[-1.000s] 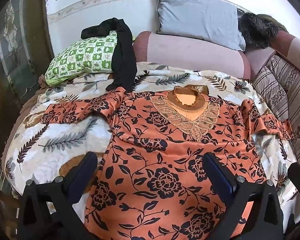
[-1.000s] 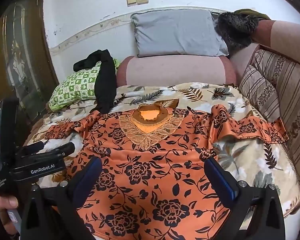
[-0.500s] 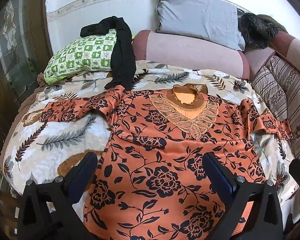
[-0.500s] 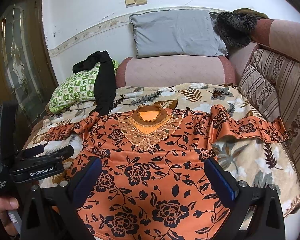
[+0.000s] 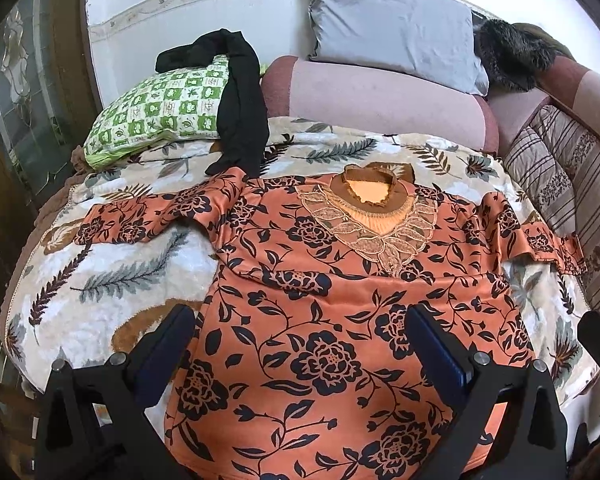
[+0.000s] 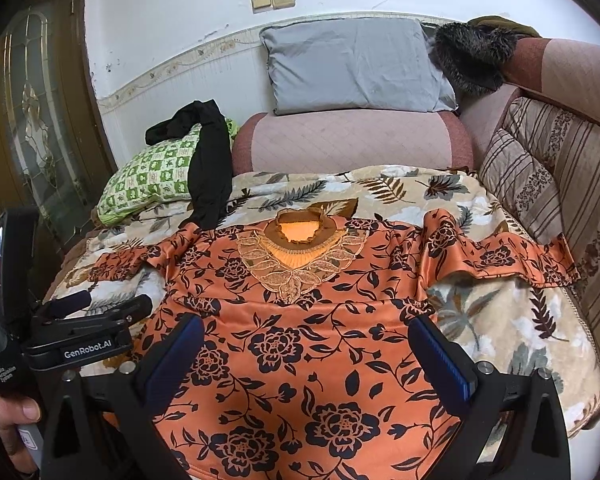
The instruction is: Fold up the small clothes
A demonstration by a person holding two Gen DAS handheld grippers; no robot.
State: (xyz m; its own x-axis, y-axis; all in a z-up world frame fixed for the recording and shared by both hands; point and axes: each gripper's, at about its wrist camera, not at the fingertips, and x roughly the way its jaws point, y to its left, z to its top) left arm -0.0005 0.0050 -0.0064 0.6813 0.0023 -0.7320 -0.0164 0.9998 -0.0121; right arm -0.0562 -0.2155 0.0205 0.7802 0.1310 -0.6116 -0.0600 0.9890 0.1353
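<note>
An orange top with black flowers [image 5: 339, 320] lies flat, front up, on a leaf-print blanket [image 5: 112, 280]. Its lace neckline [image 5: 373, 220] points to the far side and both sleeves are spread out sideways. It also shows in the right wrist view [image 6: 300, 340]. My left gripper [image 5: 300, 344] is open and empty, above the top's lower part. My right gripper [image 6: 305, 350] is open and empty, also above the lower part. The left gripper's body [image 6: 84, 336] shows at the left of the right wrist view.
A black garment [image 5: 240, 100] drapes over a green checked pillow [image 5: 160, 108] at the far left. A grey pillow [image 5: 395, 24] and pink bolster [image 5: 379, 100] line the back. Striped cushions [image 6: 547, 184] stand along the right. A glazed door [image 6: 36, 120] is at the left.
Both views have drawn back and up slightly, so more of the top and blanket shows. The top has not moved and both grippers stay open.
</note>
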